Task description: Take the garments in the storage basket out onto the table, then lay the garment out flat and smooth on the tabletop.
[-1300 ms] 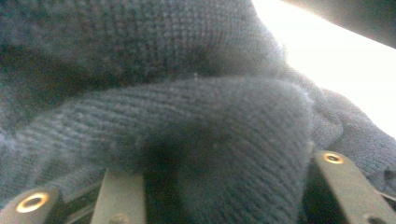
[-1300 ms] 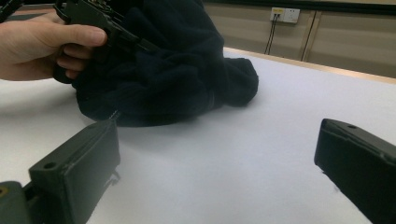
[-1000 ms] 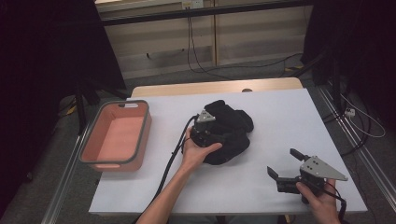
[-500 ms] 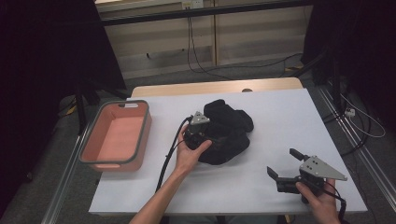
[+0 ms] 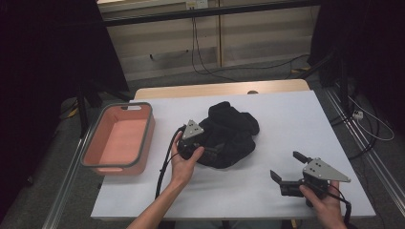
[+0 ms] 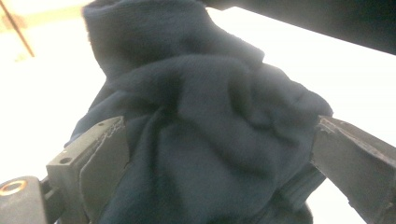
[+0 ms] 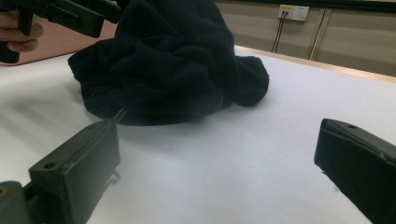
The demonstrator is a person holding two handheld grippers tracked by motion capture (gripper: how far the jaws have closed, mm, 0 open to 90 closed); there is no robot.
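A dark navy fleece garment (image 5: 231,131) lies bunched in the middle of the white table (image 5: 286,119). My left gripper (image 5: 204,144) is at the garment's left edge, pointing into it. In the left gripper view its jaws (image 6: 219,135) have just been opening and stand wide, with the fleece (image 6: 201,84) bulging loosely between them. My right gripper (image 5: 285,165) rests near the front right of the table, open, with bare tabletop between its jaws (image 7: 219,144). It faces the garment (image 7: 163,60) from a distance. The left gripper (image 7: 70,14) shows at the top left of that view.
A salmon-pink tub with a grey rim (image 5: 146,143) sits at the table's left edge, a hand's width from my left hand. The left gripper's black cable (image 5: 165,167) trails toward the front edge. Cables lie on the floor beyond the table.
My left hand has drawn back to the left, toward the tub, off the top of the garment to its edge. The right gripper has stayed put.
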